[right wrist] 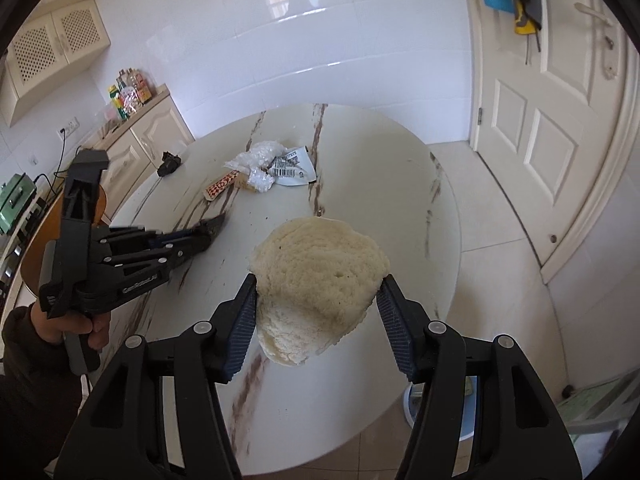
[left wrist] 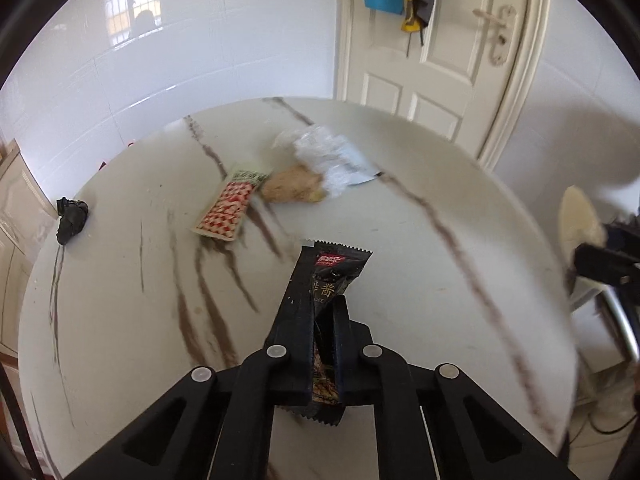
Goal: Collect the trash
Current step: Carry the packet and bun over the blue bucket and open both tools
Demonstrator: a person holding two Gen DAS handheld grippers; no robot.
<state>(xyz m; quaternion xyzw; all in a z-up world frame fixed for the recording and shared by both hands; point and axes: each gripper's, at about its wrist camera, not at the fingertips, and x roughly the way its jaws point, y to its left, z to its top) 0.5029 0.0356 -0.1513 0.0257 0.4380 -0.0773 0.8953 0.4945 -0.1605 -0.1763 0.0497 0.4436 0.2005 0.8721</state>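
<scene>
Left tool (left wrist: 320, 304) pinches a black sachet (left wrist: 334, 276); right tool (right wrist: 316, 300) clamps a steamed bun (right wrist: 320, 276) above the desk (right wrist: 360, 168).

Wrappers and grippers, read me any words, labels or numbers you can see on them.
Black sachet: Chinese "酱", then "UCE" partly hidden; red logo unreadable.
Red-checked wrapper: print blurred.
White label: barcode and text too small.
Left gripper body: embossed lettering, not legible.
</scene>
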